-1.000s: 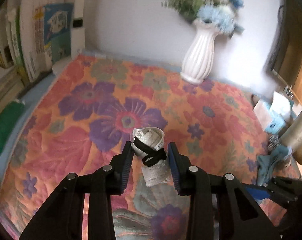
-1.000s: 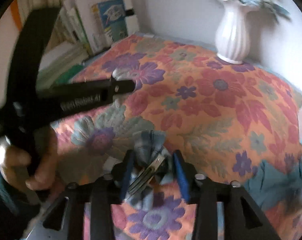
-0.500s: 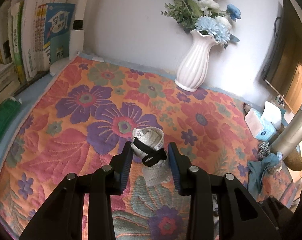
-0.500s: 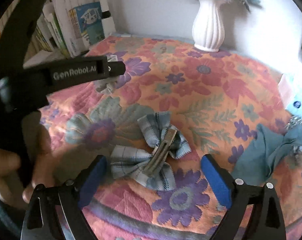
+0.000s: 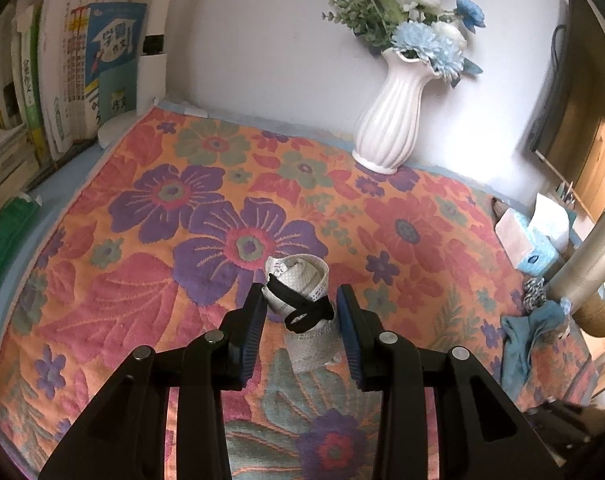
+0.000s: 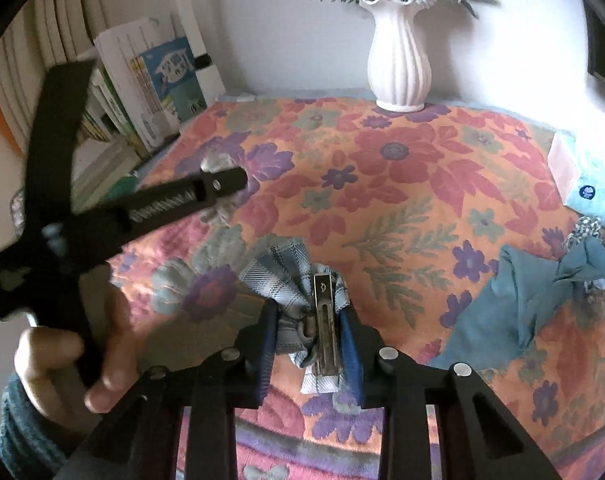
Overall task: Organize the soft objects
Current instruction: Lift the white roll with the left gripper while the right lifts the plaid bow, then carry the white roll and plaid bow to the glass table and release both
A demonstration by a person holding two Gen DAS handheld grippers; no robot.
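- Risk: right tongs (image 6: 309,334) closing on the plaid bow (image 6: 292,280) at lower centre; the metal clip (image 6: 325,320) may slip.
- Left tongs (image 5: 300,320) hold the lace roll (image 5: 302,296) narrowly; soft lace may sag loose.

wall: you face a plain pale wall (image 5: 262,40) | counter: a floral cloth (image 5: 402,232) in orange, red and purple covers it | back: white ribbed vase (image 5: 390,120) of blue flowers | left: upright books (image 5: 106,64) | light: soft daylight
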